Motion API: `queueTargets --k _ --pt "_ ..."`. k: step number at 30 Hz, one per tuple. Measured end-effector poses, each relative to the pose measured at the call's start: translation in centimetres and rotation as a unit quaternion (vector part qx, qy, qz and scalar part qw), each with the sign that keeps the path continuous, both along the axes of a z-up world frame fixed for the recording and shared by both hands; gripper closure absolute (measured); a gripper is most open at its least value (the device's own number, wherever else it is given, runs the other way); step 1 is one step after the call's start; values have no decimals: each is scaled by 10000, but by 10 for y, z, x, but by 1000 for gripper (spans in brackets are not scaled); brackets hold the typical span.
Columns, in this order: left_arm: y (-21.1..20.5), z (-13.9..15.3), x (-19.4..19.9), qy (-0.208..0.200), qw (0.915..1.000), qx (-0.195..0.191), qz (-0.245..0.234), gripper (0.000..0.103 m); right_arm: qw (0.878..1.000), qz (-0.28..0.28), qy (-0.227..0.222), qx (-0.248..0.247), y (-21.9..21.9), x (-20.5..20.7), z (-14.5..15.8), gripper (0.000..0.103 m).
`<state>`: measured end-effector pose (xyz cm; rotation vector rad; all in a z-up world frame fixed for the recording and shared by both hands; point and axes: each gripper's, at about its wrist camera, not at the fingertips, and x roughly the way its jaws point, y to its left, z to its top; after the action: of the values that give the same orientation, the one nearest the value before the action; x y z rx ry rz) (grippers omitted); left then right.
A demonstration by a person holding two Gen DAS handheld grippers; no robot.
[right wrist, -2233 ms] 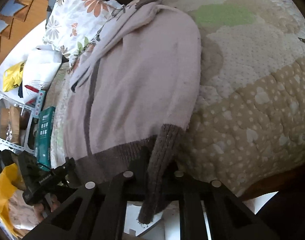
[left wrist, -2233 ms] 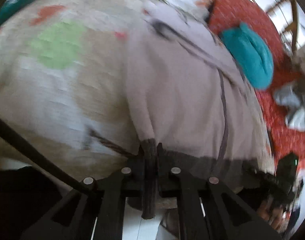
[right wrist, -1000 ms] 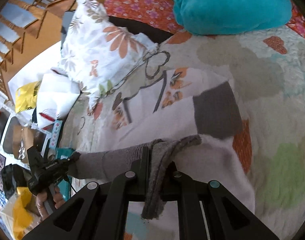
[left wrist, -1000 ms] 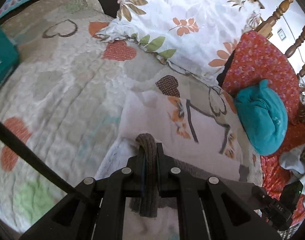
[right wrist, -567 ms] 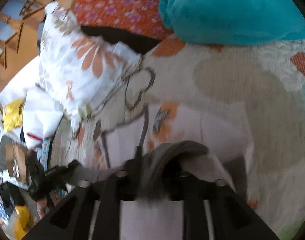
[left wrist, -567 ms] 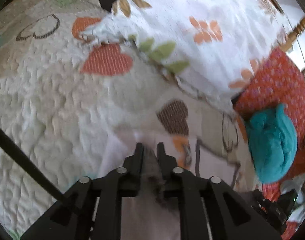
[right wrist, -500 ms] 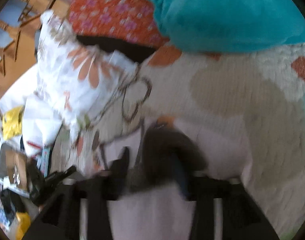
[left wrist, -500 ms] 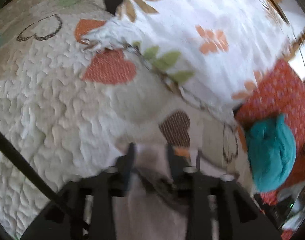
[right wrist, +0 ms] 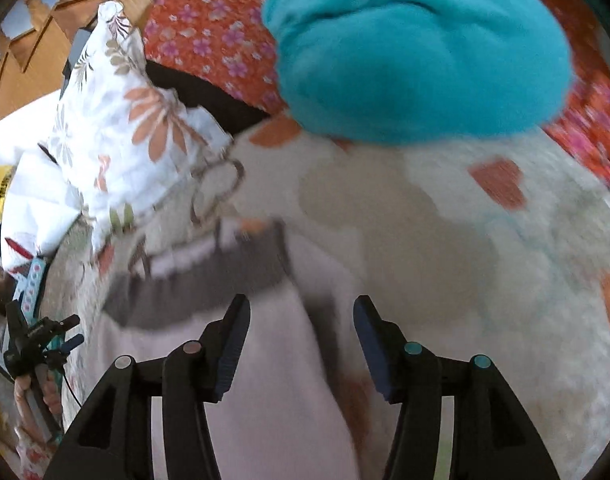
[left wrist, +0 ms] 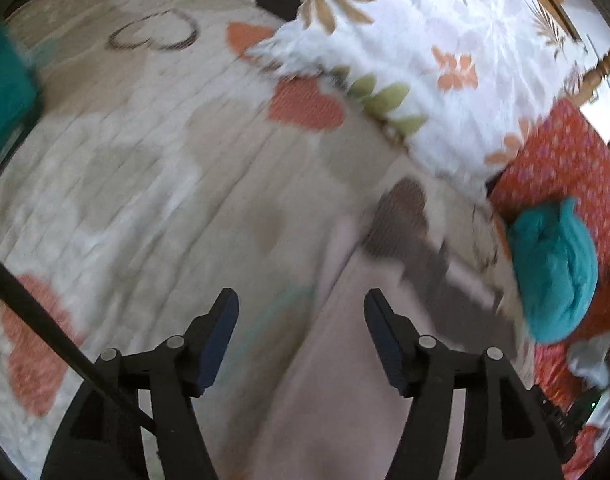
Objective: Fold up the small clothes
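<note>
Claws both just popped open: left claw (left wrist: 301, 308) and right claw (right wrist: 301, 312) hold nothing, pale pink knit sweater (right wrist: 273, 392) lying on quilted bedspread (left wrist: 145, 184).

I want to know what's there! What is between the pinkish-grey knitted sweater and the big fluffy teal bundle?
In the right wrist view, only bare quilted bedspread with orange patches separates the pinkish-grey knitted sweater and the fluffy teal bundle.
</note>
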<state>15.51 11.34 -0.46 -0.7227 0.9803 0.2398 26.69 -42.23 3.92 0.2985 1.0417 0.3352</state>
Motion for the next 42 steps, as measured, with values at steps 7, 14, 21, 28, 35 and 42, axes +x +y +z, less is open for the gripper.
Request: queueTargets --k 7,14,21,28,35,42 --pt "-21 -24 -51 -199 9974 -427 -551 34 9990 -35 403 209 -22 -75 -32 39" --pt "-52 -18 -35 272 9953 -143 -924 95 9945 102 742 727 15 -63 -49 87" --pt "-37 21 -78 330 9942 657 -780 99 9972 -280 602 345 -22 -74 -30 92" --pt "-53 12 -123 254 9965 655 -456 71 9963 -610 501 353 -43 -103 -29 87" --pt "-89 11 -160 70 9943 1017 -300 54 9998 -193 35 87 -15 -142 -12 81" --pt "-102 28 -187 -78 9955 912 -242 46 9958 815 -159 -390 63 -173 -9 66"
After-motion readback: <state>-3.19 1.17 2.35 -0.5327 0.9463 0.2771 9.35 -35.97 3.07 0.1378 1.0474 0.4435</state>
